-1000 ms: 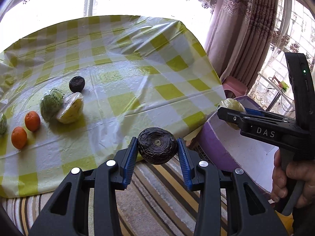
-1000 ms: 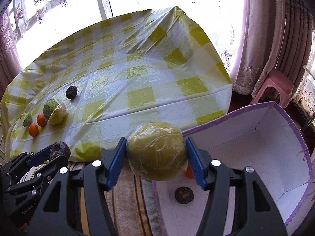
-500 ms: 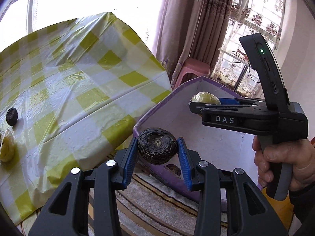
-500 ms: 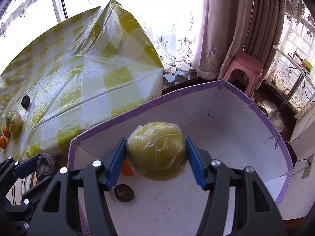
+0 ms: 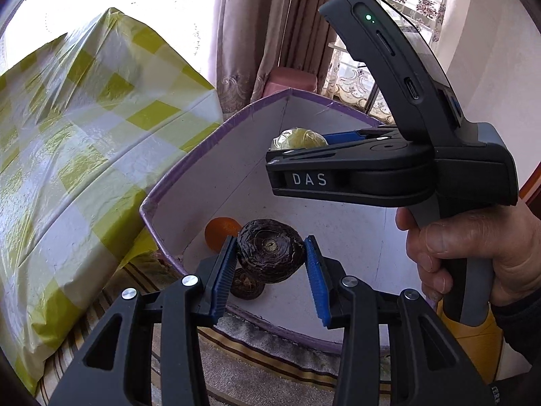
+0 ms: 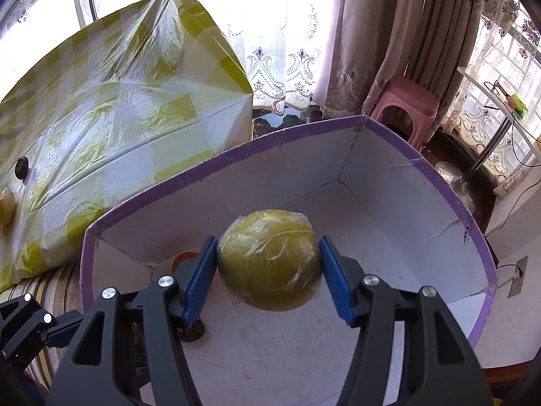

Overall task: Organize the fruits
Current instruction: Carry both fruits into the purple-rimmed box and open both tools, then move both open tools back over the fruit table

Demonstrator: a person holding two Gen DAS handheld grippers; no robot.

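My left gripper (image 5: 270, 264) is shut on a dark wrinkled fruit (image 5: 269, 251), held over the near corner of a white box with a purple rim (image 5: 216, 138). Below it in the box lie another dark fruit (image 5: 246, 283) and an orange (image 5: 221, 231). My right gripper (image 6: 268, 270) is shut on a plastic-wrapped yellow-green fruit (image 6: 268, 258) above the box floor (image 6: 372, 237). In the left wrist view that gripper (image 5: 338, 169) hangs over the box, held by a hand (image 5: 470, 253).
The table with a yellow-checked cloth (image 6: 118, 108) stands left of the box, with a dark fruit (image 6: 22, 167) and a wrapped fruit (image 6: 6, 204) on it. A pink stool (image 6: 405, 101) and curtains stand behind. A striped rug (image 5: 236, 355) lies under the box.
Both grippers have swung right from the table edge to above the box and sunk a little. Each keeps its fruit. The box floor with the orange and dark fruit has come into view.
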